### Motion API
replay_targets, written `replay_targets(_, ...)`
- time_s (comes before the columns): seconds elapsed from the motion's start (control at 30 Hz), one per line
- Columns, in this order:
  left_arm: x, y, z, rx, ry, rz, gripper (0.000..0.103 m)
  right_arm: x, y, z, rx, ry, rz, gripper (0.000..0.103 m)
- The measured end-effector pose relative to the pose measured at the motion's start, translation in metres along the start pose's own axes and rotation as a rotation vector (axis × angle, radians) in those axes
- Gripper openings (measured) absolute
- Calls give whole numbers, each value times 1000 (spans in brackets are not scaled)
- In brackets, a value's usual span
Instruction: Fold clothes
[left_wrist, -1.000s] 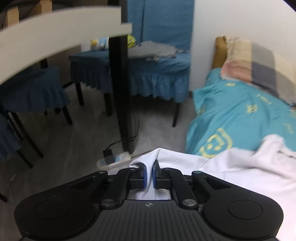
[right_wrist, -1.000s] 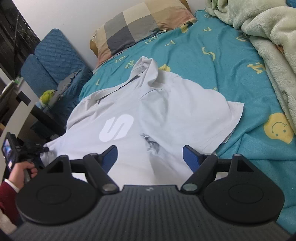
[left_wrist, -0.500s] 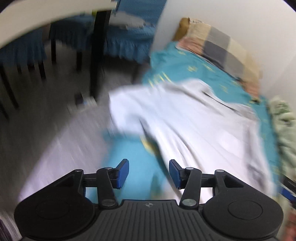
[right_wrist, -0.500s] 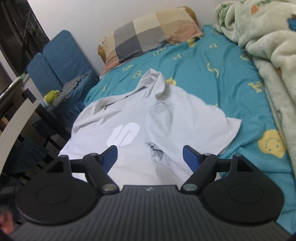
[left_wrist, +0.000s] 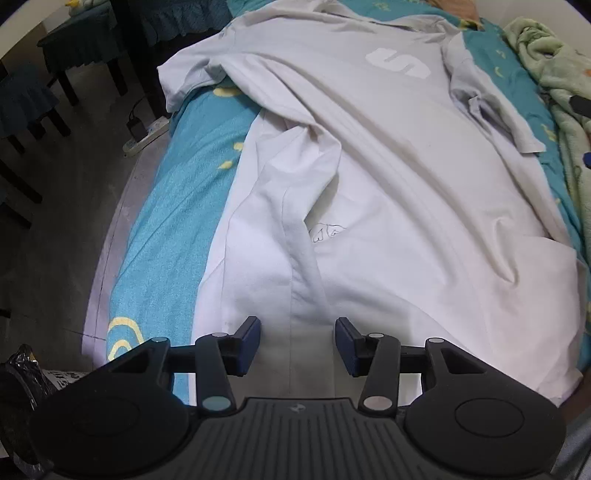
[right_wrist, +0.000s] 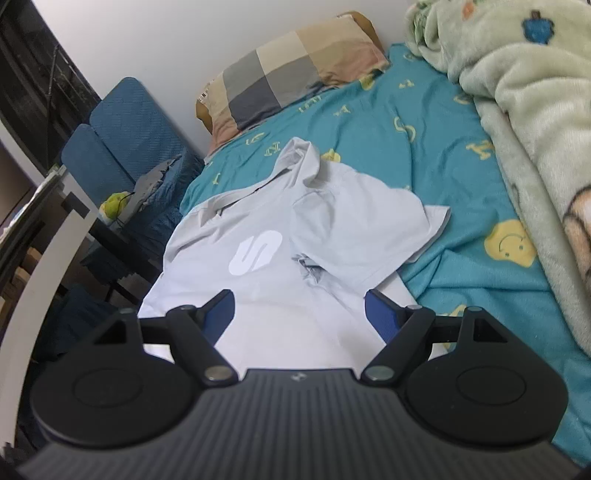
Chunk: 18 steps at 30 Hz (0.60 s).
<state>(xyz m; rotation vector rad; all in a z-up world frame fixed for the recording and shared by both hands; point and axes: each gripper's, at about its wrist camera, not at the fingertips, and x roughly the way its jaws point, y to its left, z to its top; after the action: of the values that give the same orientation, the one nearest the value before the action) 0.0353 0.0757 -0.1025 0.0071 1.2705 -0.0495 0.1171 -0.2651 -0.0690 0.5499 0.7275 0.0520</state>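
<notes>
Nearest the left wrist camera, the left tool (left_wrist: 297, 345) is open, its 2 blue-padded fingers (left_wrist: 248, 343) spread apart and holding nothing. It sits over the near hem of 1 light grey T-shirt (left_wrist: 388, 177), with a raised fold of the cloth running up between the fingers.

The T-shirt lies spread out but rumpled on the bed (left_wrist: 177, 206), which has a teal sheet printed with yellow smiley faces and yellow letters. The shirt's hem is at the near end of the bed and its collar points toward the far end. Its left side runs along the bed's left edge, where 1 sleeve hangs over toward the floor (left_wrist: 55, 236). A large white letter "S" (left_wrist: 399, 62) is printed on the chest; this is the only clearly readable writing on the shirt. A small line drawing lower on the shirt is too small to make out.

In the right wrist view, the right tool (right_wrist: 300, 312) is also open and empty, its 2 blue pads wide apart above the lower part of the shirt. The other sleeve lies flat on the sheet toward the right.

Along the bed's right edge is 1 pale green fleece blanket (right_wrist: 517, 110), bunched up. At the far end, against the wall, rests 1 checked pillow (right_wrist: 291, 70) in grey, beige and pink. Beyond the bed's far left corner stands 1 blue chair (right_wrist: 122, 122).
</notes>
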Motion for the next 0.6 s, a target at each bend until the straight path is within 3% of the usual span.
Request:
replay_targets(0.23, -4, -27, -18, 111, 57, 17, 47, 7, -16, 3, 69, 26, 0, 79)
replay_targets(0.33, -11, -32, -22, 115, 81, 24, 9, 8, -20, 5, 93, 29, 8, 79)
replay_targets(0.37, -13, -33, -23, 116, 89, 27, 4, 8, -21, 5, 100, 31, 10, 79)
replay_targets(0.6, -58, -12, -24, 60, 135, -24, 1, 11, -28, 6, 163, 39, 28, 79)
